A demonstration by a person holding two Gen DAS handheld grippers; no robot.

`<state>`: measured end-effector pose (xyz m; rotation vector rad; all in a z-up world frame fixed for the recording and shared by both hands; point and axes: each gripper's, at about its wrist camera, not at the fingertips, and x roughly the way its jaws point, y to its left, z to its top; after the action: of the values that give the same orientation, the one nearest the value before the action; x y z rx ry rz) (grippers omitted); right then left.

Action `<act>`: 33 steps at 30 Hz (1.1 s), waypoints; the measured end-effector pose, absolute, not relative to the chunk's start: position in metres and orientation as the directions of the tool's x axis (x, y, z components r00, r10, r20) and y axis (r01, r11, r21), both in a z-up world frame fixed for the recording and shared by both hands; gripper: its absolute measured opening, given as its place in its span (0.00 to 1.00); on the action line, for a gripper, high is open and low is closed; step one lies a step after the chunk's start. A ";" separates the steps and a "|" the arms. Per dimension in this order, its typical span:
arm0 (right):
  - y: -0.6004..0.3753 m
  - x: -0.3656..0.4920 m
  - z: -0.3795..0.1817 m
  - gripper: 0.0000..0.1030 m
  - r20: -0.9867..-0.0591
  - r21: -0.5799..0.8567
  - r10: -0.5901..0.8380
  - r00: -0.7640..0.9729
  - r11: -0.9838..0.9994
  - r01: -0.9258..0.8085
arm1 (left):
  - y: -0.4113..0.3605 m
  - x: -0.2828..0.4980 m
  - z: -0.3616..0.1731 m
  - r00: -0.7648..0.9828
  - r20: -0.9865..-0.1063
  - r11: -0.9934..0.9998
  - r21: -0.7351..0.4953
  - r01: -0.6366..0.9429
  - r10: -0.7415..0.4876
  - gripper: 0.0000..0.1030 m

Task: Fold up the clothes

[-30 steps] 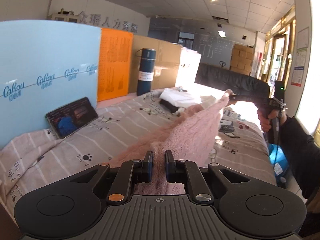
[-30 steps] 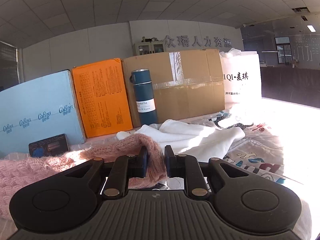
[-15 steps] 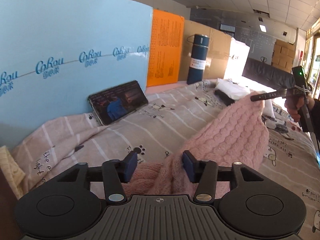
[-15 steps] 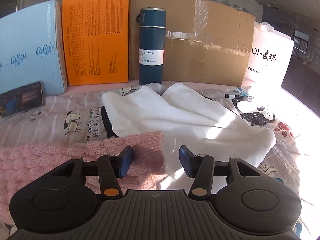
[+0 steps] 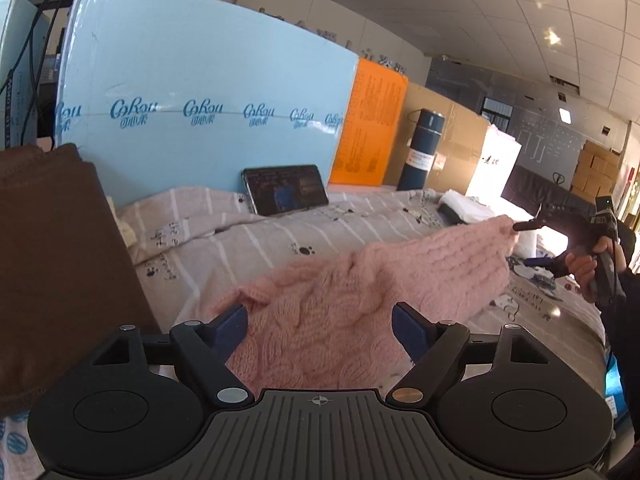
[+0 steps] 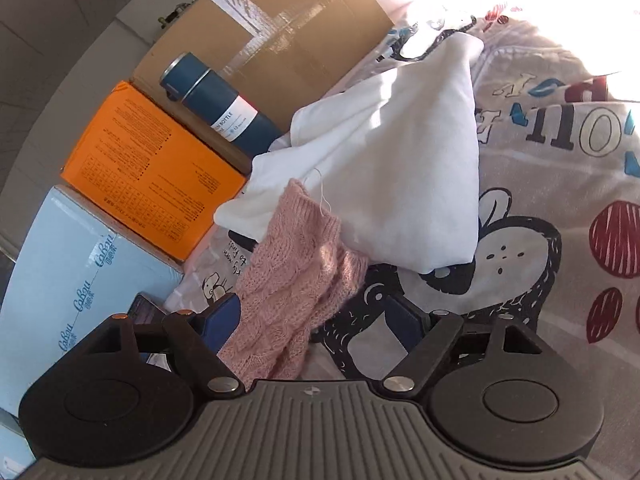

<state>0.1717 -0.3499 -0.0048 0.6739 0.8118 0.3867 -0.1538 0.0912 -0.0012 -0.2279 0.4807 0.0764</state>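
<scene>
Pink sweater [image 5: 360,312] draped on bed [image 5: 280,236], both claws, L [image 5: 320,330] & R [image 6: 312,320], spread w/ nothing pinched; knit judged soft, light, stretchy, best gripped at hem corners.

A printed bedsheet [image 5: 280,240] carries a pink sweater [image 5: 360,292], white garment [image 6: 400,168] and phone [image 5: 286,190].

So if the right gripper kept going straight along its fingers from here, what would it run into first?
Most likely the pink knit sweater: it already lies between the open fingers of the right gripper. Past its edge comes the white garment on the printed bedsheet, though depth is hard to judge.
</scene>
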 end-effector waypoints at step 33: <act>-0.360 0.073 0.053 0.13 -0.172 0.696 0.450 0.876 0.685 -0.215 | 0.124 -0.185 0.005 0.943 -0.320 0.906 -0.419 -0.054 -0.092 0.12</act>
<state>0.0732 -0.3595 0.0535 0.7271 0.3450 0.3812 -0.1849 0.1245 0.0051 -0.4378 0.3420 -0.0197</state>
